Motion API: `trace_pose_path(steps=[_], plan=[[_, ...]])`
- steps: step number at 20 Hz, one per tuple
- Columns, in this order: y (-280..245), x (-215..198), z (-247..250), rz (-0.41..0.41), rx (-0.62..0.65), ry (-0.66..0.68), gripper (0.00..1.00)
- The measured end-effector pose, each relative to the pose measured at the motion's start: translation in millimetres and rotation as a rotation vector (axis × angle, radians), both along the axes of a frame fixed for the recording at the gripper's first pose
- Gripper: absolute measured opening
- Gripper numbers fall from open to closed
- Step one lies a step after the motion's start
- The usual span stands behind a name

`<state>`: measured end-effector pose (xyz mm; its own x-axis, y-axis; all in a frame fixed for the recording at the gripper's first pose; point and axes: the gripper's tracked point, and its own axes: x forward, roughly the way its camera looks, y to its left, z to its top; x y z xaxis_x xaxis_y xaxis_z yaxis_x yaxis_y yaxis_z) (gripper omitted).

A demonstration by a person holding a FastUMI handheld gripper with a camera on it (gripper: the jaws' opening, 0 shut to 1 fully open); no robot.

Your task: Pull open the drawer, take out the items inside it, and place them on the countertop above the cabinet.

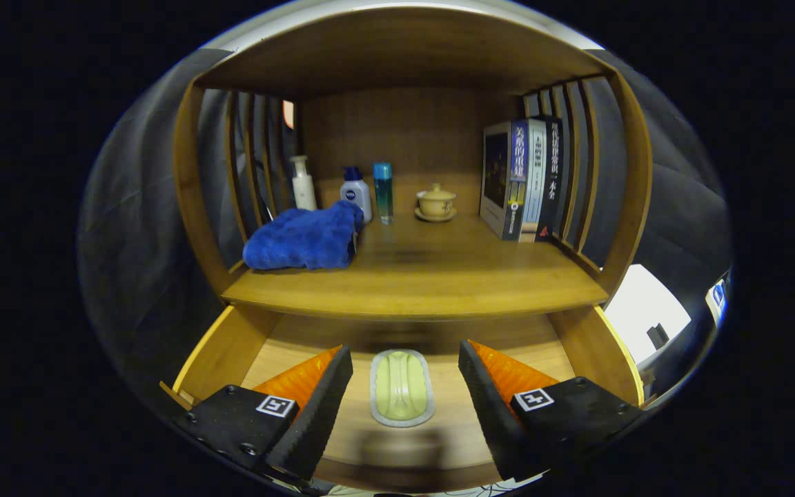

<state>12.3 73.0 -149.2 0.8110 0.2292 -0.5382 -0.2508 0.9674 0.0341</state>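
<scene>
Fingers of the gripper [404, 373] stand spread wide apart over the pulled-out drawer [218, 352], released and pressing on nothing. Between them, a little ahead of the tips, a pale green oblong item with a grey rim [402, 388] lies flat on the drawer floor, its long side running away from the jaws and a raised ridge down its middle. It touches neither finger; bare wood shows on both sides of it. What kind of object it is cannot be told from the view.

Beyond the jaws and above the drawer runs the wooden countertop [432, 283] of the cabinet, set inside an open shelf with slatted sides. Ahead and to the left of the left finger, a crumpled blue towel [304, 239] rests near the front edge of that surface. Behind the towel stand a white pump bottle [303, 183], a white bottle with a blue cap [356, 193] just touching the towel's far end, and a slim blue-green bottle [383, 191] beside it. Straight ahead, further back, a small lidded cup on a saucer [435, 202] sits alone. Ahead and to the right of the right finger, a row of upright books [523, 181] leans against the slats.
</scene>
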Motion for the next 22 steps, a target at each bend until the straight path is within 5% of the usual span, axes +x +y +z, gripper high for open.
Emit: trace_pose_path(steps=[5, 15, 18, 20, 22], plan=[[7, 18, -31, 0.012, -0.039, 0.177, 1.0], [8, 20, -82, 0.011, -0.111, 0.46, 0.76], [10, 20, -92, 0.006, -0.113, 0.51, 0.48], [9, 19, -97, 0.007, -0.117, 0.531, 0.47], [9, 19, -96, -0.004, -0.114, 0.541, 0.27]])
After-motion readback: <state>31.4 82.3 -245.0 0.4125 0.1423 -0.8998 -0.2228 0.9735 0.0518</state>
